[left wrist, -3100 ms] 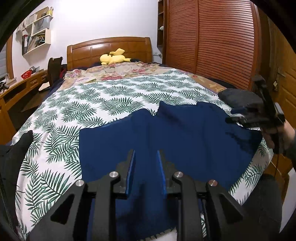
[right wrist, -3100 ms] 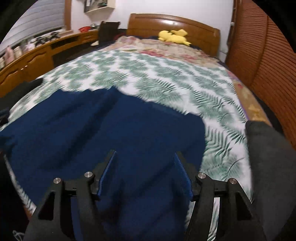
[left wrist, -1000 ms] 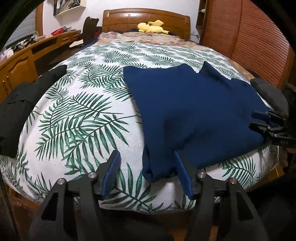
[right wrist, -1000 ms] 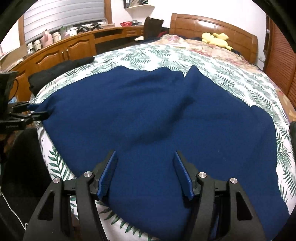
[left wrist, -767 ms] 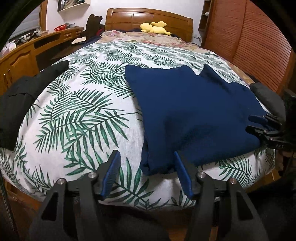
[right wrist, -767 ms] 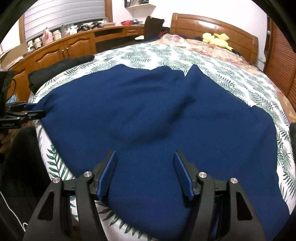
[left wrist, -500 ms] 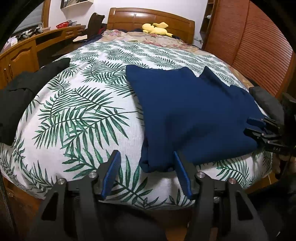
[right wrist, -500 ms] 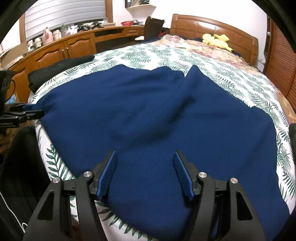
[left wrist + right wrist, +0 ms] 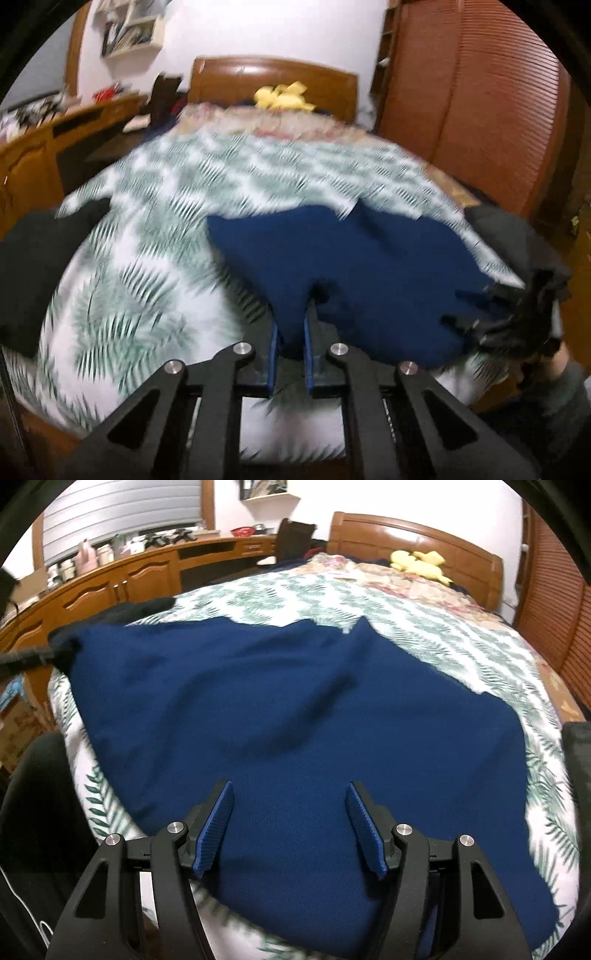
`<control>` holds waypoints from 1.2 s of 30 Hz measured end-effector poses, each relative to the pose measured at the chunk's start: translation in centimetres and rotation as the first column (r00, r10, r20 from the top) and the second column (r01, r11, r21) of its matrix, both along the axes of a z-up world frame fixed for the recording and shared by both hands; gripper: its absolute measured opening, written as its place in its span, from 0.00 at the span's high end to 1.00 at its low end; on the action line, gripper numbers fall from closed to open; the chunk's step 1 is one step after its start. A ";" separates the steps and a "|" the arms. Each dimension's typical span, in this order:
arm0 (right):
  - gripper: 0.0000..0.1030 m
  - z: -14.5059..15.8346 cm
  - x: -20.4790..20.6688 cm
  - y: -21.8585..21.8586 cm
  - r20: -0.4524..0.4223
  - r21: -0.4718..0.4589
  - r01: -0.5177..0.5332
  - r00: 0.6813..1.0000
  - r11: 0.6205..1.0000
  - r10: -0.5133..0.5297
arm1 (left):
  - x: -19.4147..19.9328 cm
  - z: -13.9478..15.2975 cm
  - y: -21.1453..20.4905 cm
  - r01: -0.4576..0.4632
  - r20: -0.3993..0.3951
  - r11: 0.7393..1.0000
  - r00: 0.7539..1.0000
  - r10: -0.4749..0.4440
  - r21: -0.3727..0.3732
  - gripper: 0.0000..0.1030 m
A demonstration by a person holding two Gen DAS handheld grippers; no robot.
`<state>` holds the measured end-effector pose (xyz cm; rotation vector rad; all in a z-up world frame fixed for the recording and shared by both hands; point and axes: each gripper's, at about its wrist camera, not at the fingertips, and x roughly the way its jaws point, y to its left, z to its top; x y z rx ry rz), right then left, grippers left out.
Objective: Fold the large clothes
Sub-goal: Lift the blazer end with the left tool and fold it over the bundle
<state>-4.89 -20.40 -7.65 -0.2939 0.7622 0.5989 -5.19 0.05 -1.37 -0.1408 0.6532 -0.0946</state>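
The navy garment (image 9: pixel 295 709) lies spread across the near half of the bed (image 9: pixel 424 602), its near hem at the bed's edge. The left gripper (image 9: pixel 290 332) is closing, its pads pinching the garment's near left corner. The right gripper (image 9: pixel 291 827) hovers with its jaws apart above the near hem, holding nothing. To perform this step well, bring the right gripper down onto the near right corner and clamp the full thickness of cloth. Lift both corners together at matched height, keep the hem taut between them, and carry it toward the far edge. Uneven lifting is likely to skew the fold.
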 end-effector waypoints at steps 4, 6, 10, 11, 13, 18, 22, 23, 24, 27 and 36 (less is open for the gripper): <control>0.37 0.8 0.5 -3.0 0.011 0.027 0.056 0.998 0.998 -0.056 | 2.5 4.0 -5.0 0.087 0.064 0.995 0.994 -0.090 0.039 0.94; 0.37 1.1 0.6 -4.9 0.015 0.046 0.085 0.996 0.995 -0.086 | 3.6 5.2 -7.8 0.135 0.085 0.989 0.987 -0.140 0.062 0.94; 0.37 1.5 0.9 -8.6 0.010 0.077 0.148 0.989 0.986 -0.149 | 6.4 6.7 -15.3 0.258 0.102 0.962 0.958 -0.267 0.095 0.95; 0.37 1.6 0.9 -9.6 0.007 0.083 0.164 0.986 0.983 -0.165 | 7.1 6.9 -17.2 0.285 0.104 0.954 0.950 -0.295 0.097 0.95; 0.37 1.7 0.8 -11.6 0.002 0.098 0.194 0.981 0.976 -0.195 | 7.9 7.3 -20.4 0.333 0.102 0.937 0.934 -0.343 0.108 0.95; 0.37 1.9 0.1 -15.3 -0.006 0.132 0.249 0.968 0.960 -0.250 | 9.5 7.0 -26.4 0.442 0.070 0.894 0.892 -0.446 0.073 0.94; 0.37 1.8 0.0 -17.1 -0.016 0.147 0.281 0.959 0.949 -0.281 | 10.7 5.7 -27.0 0.436 0.000 0.897 0.899 -0.437 0.080 0.89; 0.37 1.9 -0.2 -17.1 -0.017 0.149 0.283 0.959 0.948 -0.283 | 10.7 5.6 -26.8 0.442 -0.009 0.894 0.897 -0.443 0.065 0.87; 0.37 2.0 -0.2 -17.2 -0.016 0.153 0.282 0.959 0.947 -0.283 | 10.6 5.5 -26.5 0.453 -0.011 0.890 0.892 -0.453 0.047 0.86; 0.37 2.5 -0.4 -16.9 -0.006 0.156 0.269 0.962 0.950 -0.272 | 9.6 5.7 -25.6 0.431 0.012 0.900 0.902 -0.433 0.063 0.81; 0.37 4.1 -1.9 -15.6 0.034 0.169 0.212 0.975 0.963 -0.221 | 7.9 4.3 -20.9 0.363 0.021 0.929 0.931 -0.365 0.075 0.77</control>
